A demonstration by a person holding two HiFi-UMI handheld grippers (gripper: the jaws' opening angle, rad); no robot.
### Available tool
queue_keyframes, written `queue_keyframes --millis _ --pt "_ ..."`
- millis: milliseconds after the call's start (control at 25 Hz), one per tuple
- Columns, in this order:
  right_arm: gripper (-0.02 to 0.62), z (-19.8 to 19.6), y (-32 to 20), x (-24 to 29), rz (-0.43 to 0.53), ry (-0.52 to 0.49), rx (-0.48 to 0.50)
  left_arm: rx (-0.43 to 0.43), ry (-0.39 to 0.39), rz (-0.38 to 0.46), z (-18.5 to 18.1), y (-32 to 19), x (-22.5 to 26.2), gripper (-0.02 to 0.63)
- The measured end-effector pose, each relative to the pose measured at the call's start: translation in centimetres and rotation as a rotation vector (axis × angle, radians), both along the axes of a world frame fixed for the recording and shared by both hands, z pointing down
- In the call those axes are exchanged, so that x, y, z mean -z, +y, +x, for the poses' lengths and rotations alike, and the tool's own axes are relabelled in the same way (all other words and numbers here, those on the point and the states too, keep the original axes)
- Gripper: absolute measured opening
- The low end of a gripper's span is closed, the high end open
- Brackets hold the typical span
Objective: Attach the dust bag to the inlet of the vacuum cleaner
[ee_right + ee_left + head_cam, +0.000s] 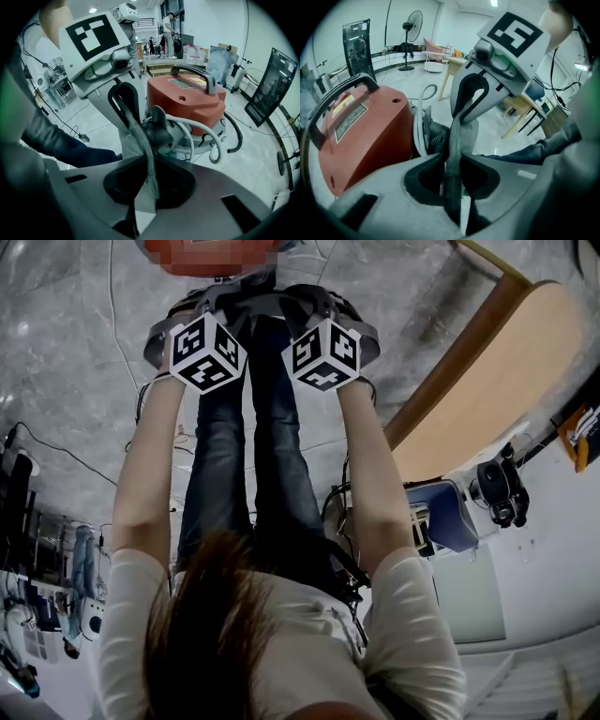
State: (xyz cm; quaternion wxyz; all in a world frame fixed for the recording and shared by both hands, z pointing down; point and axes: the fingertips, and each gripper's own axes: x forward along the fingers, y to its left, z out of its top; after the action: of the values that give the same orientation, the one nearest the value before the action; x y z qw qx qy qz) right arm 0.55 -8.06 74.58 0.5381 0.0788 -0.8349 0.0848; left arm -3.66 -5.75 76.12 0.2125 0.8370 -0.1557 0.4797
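The red vacuum cleaner (365, 136) stands on the floor, with its black inlet (436, 136) facing both grippers. My left gripper (453, 157) is shut on a fold of the grey dust bag (454, 187), just short of the inlet. The right gripper (461, 117) grips the same fabric a little higher. In the right gripper view, my right gripper (149, 157) pinches the dust bag (143, 187) in front of the vacuum cleaner (187, 101) and the inlet (157, 126). There the left gripper (124, 105) holds the bag's far part. The head view shows only the marker cubes (208, 352).
A white hose (206, 136) and a black hose (236, 133) loop round the vacuum's base. The person's legs (253, 456) stand right behind the grippers. A wooden table (487, 399) is at the right, a standing fan (412, 28) far off, and a dark panel (272, 89) beyond.
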Motion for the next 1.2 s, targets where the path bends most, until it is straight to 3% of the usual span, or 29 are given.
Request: queue_keyframes --millis 360,520,600,680,800,880,1080,1200 --pt "0.055 0.2 0.1 0.3 0.002 -0.011 0.004 0.054 0.001 -0.034 0.0 0.0 0.2 0.100" --pt "0.070 0.3 0.4 0.4 -0.005 -0.016 0.005 0.137 -0.001 -0.097 -0.2 0.1 -0.2 0.128" --pt "0.111 0.2 0.7 0.2 -0.032 -0.012 -0.002 0.156 -0.011 -0.121 -0.7 0.3 -0.5 0.141" --pt "0.216 0.1 1.2 -0.2 -0.076 -0.004 -0.005 0.159 -0.018 -0.125 -1.0 0.5 -0.6 0.174" --pt "0.263 0.3 1.4 -0.2 -0.107 -0.012 -0.024 0.194 0.002 -0.118 -0.8 0.4 0.0 0.214" --pt "0.267 0.4 1.2 0.4 -0.104 -0.034 -0.053 0.237 0.024 -0.120 -0.6 0.3 0.7 0.242" --pt "0.241 -0.1 0.6 2.0 -0.104 -0.110 -0.139 0.332 0.065 -0.109 -0.9 -0.1 1.9 0.242" --pt "0.217 -0.1 -0.2 2.8 -0.106 -0.168 -0.244 0.359 0.077 -0.100 -1.2 -0.5 2.5 0.239"
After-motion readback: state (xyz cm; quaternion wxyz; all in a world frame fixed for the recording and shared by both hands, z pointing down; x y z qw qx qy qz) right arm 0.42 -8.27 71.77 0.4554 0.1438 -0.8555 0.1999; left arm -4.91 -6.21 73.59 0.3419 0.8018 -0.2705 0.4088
